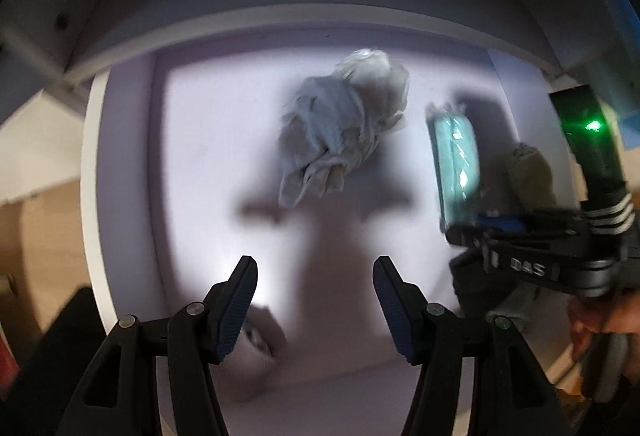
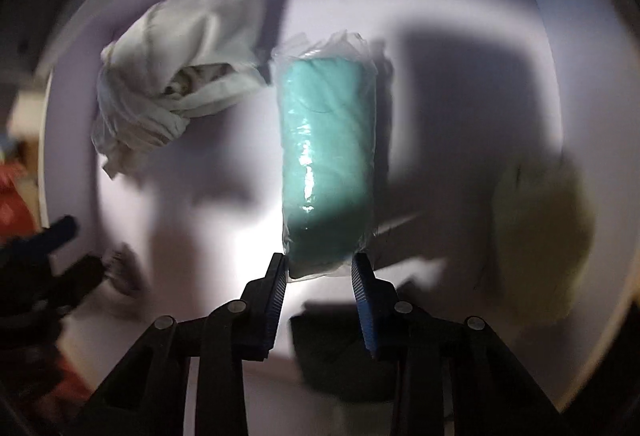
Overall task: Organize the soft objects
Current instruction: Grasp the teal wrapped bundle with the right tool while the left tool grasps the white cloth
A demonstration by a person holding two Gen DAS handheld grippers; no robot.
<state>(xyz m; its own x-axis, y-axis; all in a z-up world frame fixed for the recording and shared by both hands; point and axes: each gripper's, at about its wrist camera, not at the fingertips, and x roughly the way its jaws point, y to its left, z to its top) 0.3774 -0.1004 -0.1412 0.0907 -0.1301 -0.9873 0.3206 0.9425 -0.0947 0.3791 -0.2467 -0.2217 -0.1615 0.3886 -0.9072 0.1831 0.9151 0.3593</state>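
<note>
A teal soft roll in clear plastic wrap lies on the white floor of a cabinet compartment. My right gripper is shut on its near end, one pad on each side. In the left wrist view the same roll stands at the right, with the right gripper at its lower end. A crumpled white cloth lies ahead of my left gripper, which is open and holds nothing. In the right wrist view the cloth sits left of the roll.
An olive soft bundle lies right of the roll, also seen as the olive bundle. A dark folded cloth sits near the front. A small grey blurred thing lies near the left fingers. The compartment's white rim bounds the left.
</note>
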